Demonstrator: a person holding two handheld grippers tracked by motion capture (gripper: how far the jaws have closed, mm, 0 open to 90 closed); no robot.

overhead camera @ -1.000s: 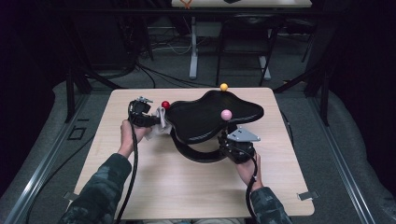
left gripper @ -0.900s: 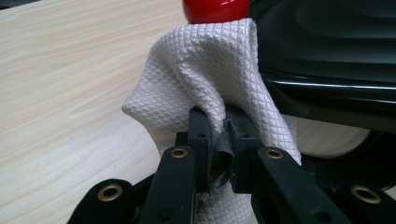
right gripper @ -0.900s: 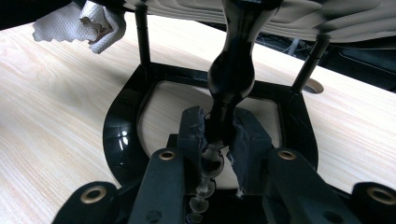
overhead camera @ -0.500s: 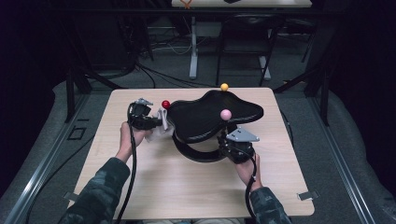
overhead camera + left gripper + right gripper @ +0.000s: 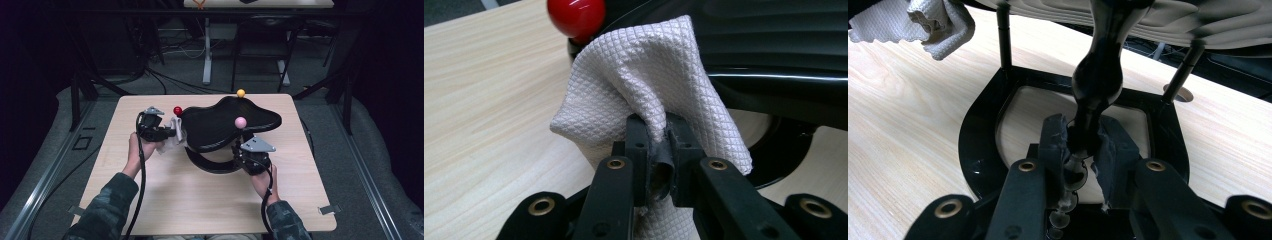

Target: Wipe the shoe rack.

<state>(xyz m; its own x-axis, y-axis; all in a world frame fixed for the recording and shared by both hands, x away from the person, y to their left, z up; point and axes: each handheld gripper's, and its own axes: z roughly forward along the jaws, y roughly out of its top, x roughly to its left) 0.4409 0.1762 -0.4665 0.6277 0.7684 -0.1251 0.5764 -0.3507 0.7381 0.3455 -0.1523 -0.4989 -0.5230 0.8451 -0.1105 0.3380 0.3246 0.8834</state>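
Observation:
A black stand with a wavy black top (image 5: 220,122) and a ring-shaped base (image 5: 210,162) sits mid-table. Red (image 5: 177,110), yellow (image 5: 241,93) and pink (image 5: 240,122) balls stick up from it. My left gripper (image 5: 172,132) is shut on a white textured cloth (image 5: 649,85), pressed against the top's left edge just below the red ball (image 5: 576,15). My right gripper (image 5: 1083,142) is shut on the stand's central post (image 5: 1098,75), low down above the base (image 5: 978,145) and under the top. The cloth (image 5: 923,20) hangs at the upper left of the right gripper view.
The light wooden table (image 5: 165,200) has bare room in front and to the left of the stand. Thin black rods (image 5: 1004,35) hold the top over the base. Dark floor, cables and table legs (image 5: 207,55) lie beyond the far edge.
My left gripper with the cloth has shifted slightly nearer along the top's left edge. The right gripper and the stand have stayed put.

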